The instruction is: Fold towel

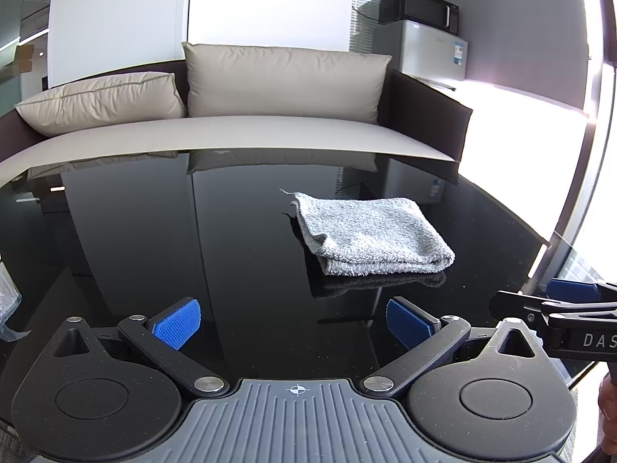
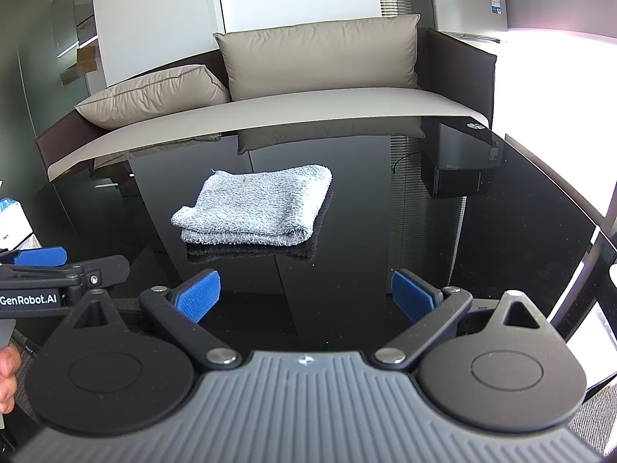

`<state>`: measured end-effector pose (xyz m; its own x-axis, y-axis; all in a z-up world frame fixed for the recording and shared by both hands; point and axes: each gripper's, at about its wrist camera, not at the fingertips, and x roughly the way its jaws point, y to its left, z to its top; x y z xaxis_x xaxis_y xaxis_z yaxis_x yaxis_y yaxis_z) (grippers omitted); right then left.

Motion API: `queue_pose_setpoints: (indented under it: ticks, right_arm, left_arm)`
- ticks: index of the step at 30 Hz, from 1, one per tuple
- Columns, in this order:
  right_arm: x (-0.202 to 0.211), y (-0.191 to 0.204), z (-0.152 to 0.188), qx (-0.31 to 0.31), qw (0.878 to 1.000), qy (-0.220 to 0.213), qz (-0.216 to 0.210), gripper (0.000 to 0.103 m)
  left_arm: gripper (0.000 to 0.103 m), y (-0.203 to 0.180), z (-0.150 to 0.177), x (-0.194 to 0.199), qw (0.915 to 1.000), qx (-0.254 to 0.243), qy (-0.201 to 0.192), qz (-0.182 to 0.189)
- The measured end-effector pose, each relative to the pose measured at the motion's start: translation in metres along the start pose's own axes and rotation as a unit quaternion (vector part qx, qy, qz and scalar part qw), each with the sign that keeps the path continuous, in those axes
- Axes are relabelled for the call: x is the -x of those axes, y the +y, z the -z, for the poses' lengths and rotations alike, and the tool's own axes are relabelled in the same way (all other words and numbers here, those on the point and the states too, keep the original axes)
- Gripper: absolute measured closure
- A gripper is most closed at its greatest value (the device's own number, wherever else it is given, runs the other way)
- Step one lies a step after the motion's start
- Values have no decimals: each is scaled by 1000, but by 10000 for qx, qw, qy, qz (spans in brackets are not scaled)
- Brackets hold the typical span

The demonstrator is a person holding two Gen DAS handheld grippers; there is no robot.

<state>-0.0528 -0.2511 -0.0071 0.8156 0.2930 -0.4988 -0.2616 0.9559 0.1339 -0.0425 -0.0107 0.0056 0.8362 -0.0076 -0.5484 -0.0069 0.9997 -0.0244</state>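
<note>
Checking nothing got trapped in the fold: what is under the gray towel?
The folded towel lies directly on the glossy black table, whose surface mirrors its underside edge. Nothing pokes out around it. Anything between its layers or beneath its middle is covered and cannot be seen.

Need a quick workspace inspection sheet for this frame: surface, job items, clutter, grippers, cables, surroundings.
Surface: glossy black table, strongly reflective.
Job's things: grey towel, already folded into a small stack, lying flat, loose thread at its far corner.
Clutter: white and blue packaging at the table's left edge, partly cut off.
Grippers: left gripper open, empty, short of the towel; right gripper open, empty, short of the towel.
Cables: nothing seen on the table.
Surroundings: sofa with two beige cushions, microwave on a silver mini fridge.
</note>
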Motion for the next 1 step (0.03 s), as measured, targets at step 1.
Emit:
queue_pose_setpoints:
  ticks: [1]
  right_arm:
    - [0,0,0,-1,10000,-8,-6,5]
  left_arm:
    - [1,0,0,0,10000,2,-2,0]
